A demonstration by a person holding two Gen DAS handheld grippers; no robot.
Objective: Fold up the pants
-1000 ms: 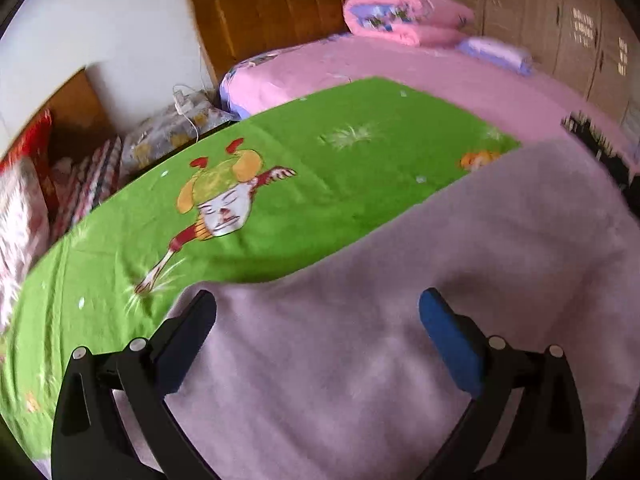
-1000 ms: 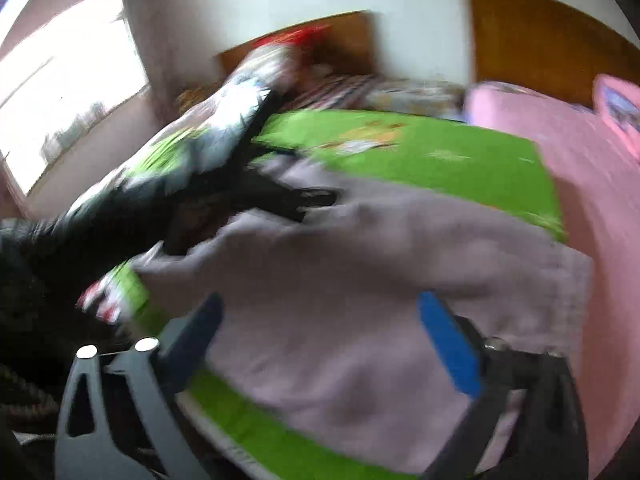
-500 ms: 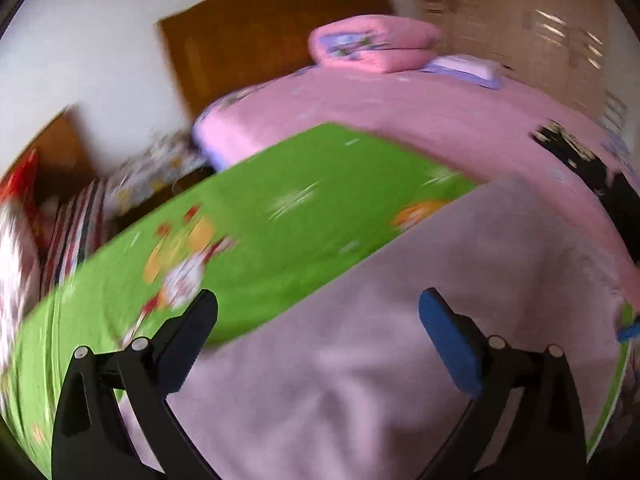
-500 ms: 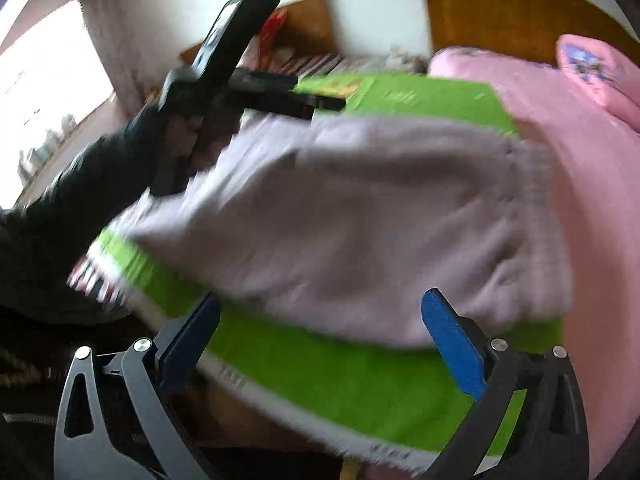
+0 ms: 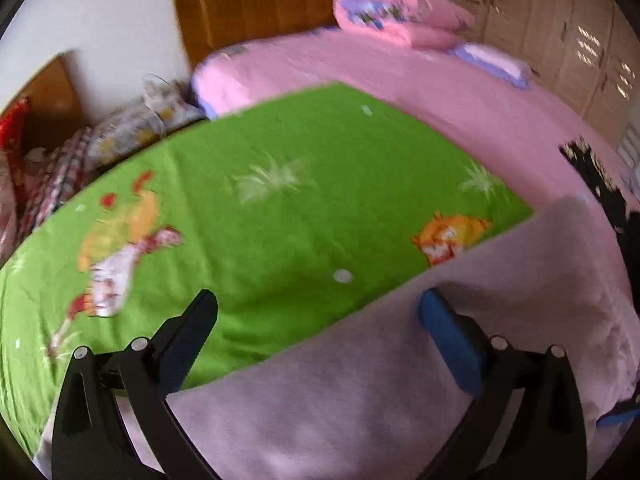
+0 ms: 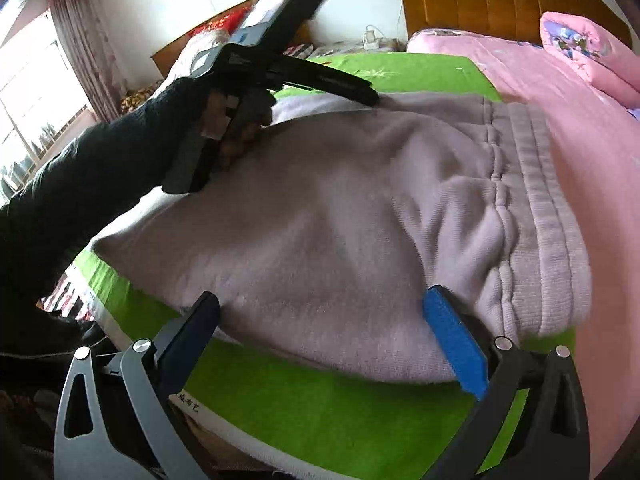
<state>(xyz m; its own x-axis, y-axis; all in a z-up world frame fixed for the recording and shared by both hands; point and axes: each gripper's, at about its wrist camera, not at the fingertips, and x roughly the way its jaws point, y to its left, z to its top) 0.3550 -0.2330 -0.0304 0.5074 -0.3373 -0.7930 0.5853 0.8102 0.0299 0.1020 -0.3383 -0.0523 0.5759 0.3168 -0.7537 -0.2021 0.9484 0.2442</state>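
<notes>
Pale lilac pants [image 6: 360,216] lie folded on a green cartoon-print sheet [image 6: 328,396]; their ribbed waistband [image 6: 552,208] is at the right. My right gripper [image 6: 320,316] is open and empty, just above the pants' near edge. My left gripper [image 5: 316,312] is open and empty, over the far edge of the pants [image 5: 360,408] and the green sheet [image 5: 280,200]. In the right wrist view the left gripper [image 6: 360,92] hovers over the pants' far side, held by a dark-sleeved arm [image 6: 92,172].
A pink bed [image 5: 420,80] with a folded pink quilt [image 5: 396,16] and wooden headboard [image 5: 280,4] lies beyond the sheet. Patterned bedding [image 5: 132,128] is piled at far left, wardrobes [image 5: 560,32] at far right. A black garment [image 5: 600,188] lies on the pink bed.
My left gripper swung left and back, so more green sheet shows ahead. My right gripper drew nearer to the pants, now close above their near edge. Both stayed open.
</notes>
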